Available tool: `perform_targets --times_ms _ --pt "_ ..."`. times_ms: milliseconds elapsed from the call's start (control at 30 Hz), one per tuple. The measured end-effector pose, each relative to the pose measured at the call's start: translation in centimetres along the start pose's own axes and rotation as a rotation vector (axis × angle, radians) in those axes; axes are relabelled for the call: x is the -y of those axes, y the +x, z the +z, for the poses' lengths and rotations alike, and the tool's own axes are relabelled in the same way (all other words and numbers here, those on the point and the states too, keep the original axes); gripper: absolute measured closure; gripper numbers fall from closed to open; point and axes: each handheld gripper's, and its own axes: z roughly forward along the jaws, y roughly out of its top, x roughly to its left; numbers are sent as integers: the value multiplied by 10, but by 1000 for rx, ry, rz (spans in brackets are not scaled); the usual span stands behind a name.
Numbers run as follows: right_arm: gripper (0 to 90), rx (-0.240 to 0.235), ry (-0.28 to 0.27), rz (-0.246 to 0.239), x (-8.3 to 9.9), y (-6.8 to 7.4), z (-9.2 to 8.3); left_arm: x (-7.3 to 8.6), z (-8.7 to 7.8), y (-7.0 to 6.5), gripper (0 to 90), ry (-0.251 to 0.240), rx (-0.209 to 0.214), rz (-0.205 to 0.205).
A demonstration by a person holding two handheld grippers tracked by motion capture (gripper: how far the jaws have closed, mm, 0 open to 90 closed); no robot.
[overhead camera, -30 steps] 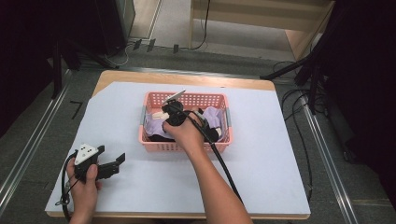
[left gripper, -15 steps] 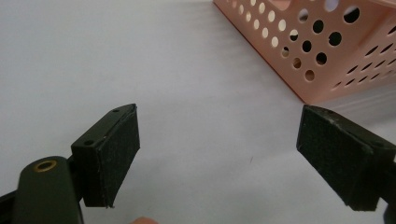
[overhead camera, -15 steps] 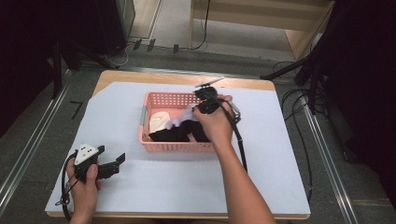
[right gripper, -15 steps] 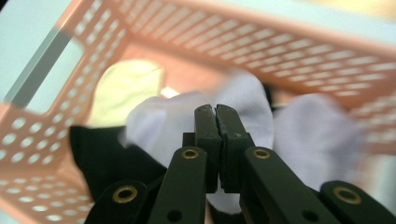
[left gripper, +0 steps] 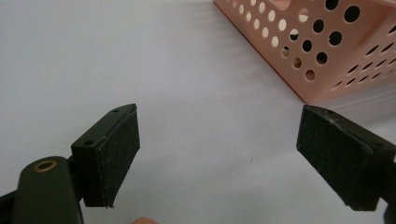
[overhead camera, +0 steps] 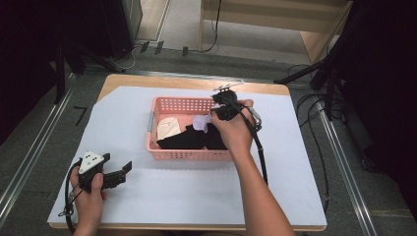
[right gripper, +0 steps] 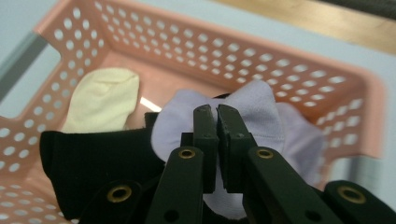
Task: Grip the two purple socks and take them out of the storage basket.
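Jaws of right gripper [right gripper: 215, 112] pinch soft, pale lilac sock [right gripper: 261, 112].

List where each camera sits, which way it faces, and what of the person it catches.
High view: above the person's side, looking forward and down on the table; both forearms and hands show.
Left gripper view: rides the left tongs, looking across the table at the basket corner; open jaws show.
Right gripper view: rides the right tongs, looking into the basket; jaws shut on a lilac sock.
All three share the basket.
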Motion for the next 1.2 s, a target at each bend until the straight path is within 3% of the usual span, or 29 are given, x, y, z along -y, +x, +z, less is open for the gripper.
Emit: perform_targets --times_ms 33,167,200,233,300,400,533,733,767,833,900,933,967,1100,1200 --pt "852 -4 21 -6 2 6 15 0 0 0 144 1 1 0" --pt "792 -17 46 -1 4 13 33 0 0 0 144 6 2 0" --pt "752 -25 49 10 5 14 38 0 0 1 144 6 3 0" --pt "633 -31 57 26 5 17 47 0 0 1 144 6 3 0" --pt "534 -27 72 32 6 20 53 0 0 1 144 4 2 -1" --pt "472 -28 102 25 8 25 60 0 0 1 144 4 2 -1" --pt "394 28 165 12 12 29 72 0 0 0 144 1 2 0" --pt "402 53 249 16 16 25 82 0 0 0 144 0 1 0" --pt "462 48 285 22 17 23 84 0 0 0 144 0 1 0" --pt "565 39 298 35 17 21 85 0 0 0 144 1 1 0" --pt "610 38 295 40 17 20 84 0 0 0 144 1 2 0" --pt "712 28 255 46 17 17 80 0 0 0 144 1 2 0" --pt "736 35 239 45 17 16 78 0 0 0 144 1 2 0" --pt "773 48 202 40 15 12 70 0 0 0 144 1 2 0" --pt "774 56 139 56 11 5 55 0 0 0 144 0 1 0"
